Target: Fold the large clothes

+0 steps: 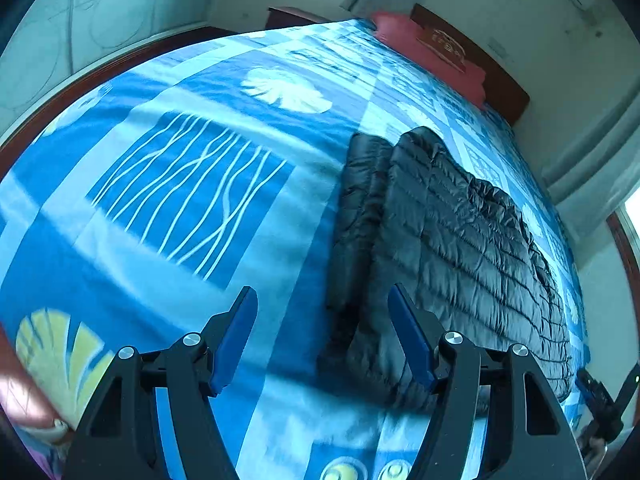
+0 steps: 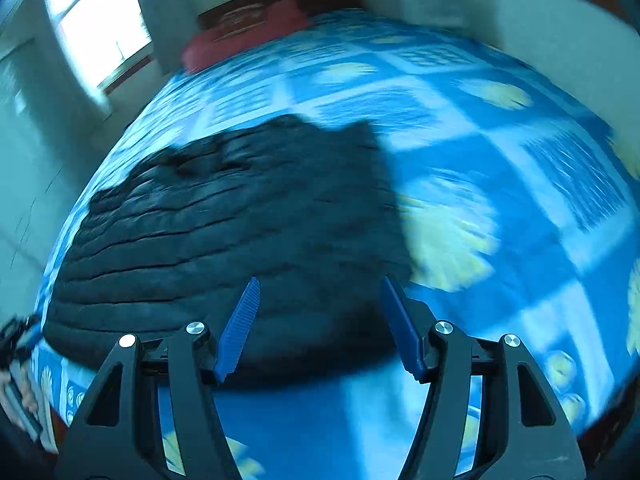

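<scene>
A black quilted down jacket [image 1: 448, 240] lies folded lengthwise on the blue patterned bedspread [image 1: 180, 184]. In the left wrist view it fills the right half, with a narrower folded strip along its left side. My left gripper [image 1: 322, 296] is open and empty, raised above the jacket's near left edge. In the right wrist view, which is motion-blurred, the jacket [image 2: 224, 232] lies left of centre on the bedspread [image 2: 500, 184]. My right gripper [image 2: 320, 286] is open and empty above the jacket's near edge.
A red pillow [image 1: 432, 50] and dark wooden headboard [image 1: 508, 84] sit at the bed's far end. The wooden bed frame [image 1: 80, 84] runs along the left. A window [image 2: 96, 24] is at the far left. The other gripper [image 1: 600, 404] shows at the bed's right edge.
</scene>
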{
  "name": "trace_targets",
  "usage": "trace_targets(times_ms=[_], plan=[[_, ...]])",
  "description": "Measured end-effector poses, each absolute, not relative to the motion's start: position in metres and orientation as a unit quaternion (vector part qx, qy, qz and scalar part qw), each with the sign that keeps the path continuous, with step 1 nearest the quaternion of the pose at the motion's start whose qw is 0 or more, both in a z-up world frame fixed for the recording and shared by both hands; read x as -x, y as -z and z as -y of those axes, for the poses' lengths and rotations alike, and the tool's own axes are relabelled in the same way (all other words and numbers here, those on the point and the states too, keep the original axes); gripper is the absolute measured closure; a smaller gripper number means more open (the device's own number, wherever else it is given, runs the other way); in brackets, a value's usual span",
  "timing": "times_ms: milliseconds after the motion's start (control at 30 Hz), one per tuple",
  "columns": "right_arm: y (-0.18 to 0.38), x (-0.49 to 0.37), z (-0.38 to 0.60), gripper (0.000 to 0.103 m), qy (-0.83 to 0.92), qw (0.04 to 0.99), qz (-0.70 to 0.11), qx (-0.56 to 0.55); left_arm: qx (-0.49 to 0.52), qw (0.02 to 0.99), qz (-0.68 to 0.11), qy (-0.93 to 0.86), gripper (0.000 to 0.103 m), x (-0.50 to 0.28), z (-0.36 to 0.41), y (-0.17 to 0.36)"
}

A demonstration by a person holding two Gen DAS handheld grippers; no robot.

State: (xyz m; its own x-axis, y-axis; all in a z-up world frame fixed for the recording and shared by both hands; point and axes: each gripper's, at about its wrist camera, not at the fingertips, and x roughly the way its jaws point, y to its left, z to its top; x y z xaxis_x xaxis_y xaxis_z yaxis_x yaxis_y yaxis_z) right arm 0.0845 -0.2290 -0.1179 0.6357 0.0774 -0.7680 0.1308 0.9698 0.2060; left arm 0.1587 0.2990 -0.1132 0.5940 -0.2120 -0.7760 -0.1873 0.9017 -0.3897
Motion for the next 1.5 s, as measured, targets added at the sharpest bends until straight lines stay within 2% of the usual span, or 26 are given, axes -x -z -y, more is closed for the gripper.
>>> trace_targets(times_ms=[67, 167, 200, 433, 567, 767, 833, 1033, 1233, 1300, 1367, 1500], plan=[[0.116, -0.11, 0.196, 0.042, -0.016, 0.898, -0.429, -0.098, 0.22, 0.867, -0.447, 0.019, 0.036, -0.171, -0.296, 0.109], [0.114, -0.14, 0.157, 0.056, -0.05, 0.895, -0.436, -0.08, 0.204, 0.867, -0.454, 0.035, 0.036, -0.194, -0.29, 0.107], [0.113, -0.152, 0.143, 0.056, -0.062, 0.894, -0.437, -0.076, 0.197, 0.865, -0.46, 0.041, 0.036, -0.204, -0.287, 0.108], [0.12, -0.209, 0.081, 0.057, -0.078, 0.889, -0.449, -0.037, 0.154, 0.86, -0.484, 0.047, 0.036, -0.242, -0.278, 0.117], [0.158, -0.227, 0.072, 0.056, -0.066, 0.87, -0.487, -0.028, 0.172, 0.849, -0.496, 0.061, 0.036, -0.254, -0.281, 0.127], [0.172, -0.226, 0.065, 0.055, -0.058, 0.875, -0.48, -0.018, 0.183, 0.84, -0.503, 0.084, 0.036, -0.265, -0.279, 0.132], [0.173, -0.225, 0.064, 0.055, -0.058, 0.876, -0.478, -0.018, 0.177, 0.84, -0.505, 0.089, 0.03, -0.27, -0.276, 0.133], [0.176, -0.222, 0.059, 0.055, -0.052, 0.881, -0.47, -0.008, 0.194, 0.818, -0.532, 0.101, 0.029, -0.287, -0.275, 0.153], [0.178, -0.217, 0.058, 0.055, -0.052, 0.884, -0.465, -0.008, 0.175, 0.816, -0.54, 0.109, 0.02, -0.293, -0.267, 0.169], [0.178, -0.215, 0.057, 0.055, -0.05, 0.885, -0.462, -0.005, 0.168, 0.817, -0.541, 0.111, 0.02, -0.294, -0.266, 0.169], [0.179, -0.213, 0.056, 0.055, -0.049, 0.887, -0.459, -0.004, 0.166, 0.814, -0.544, 0.119, 0.022, -0.295, -0.264, 0.168], [0.18, -0.211, 0.055, 0.055, -0.047, 0.889, -0.455, 0.0, 0.178, 0.807, -0.545, 0.14, 0.037, -0.296, -0.262, 0.167]])
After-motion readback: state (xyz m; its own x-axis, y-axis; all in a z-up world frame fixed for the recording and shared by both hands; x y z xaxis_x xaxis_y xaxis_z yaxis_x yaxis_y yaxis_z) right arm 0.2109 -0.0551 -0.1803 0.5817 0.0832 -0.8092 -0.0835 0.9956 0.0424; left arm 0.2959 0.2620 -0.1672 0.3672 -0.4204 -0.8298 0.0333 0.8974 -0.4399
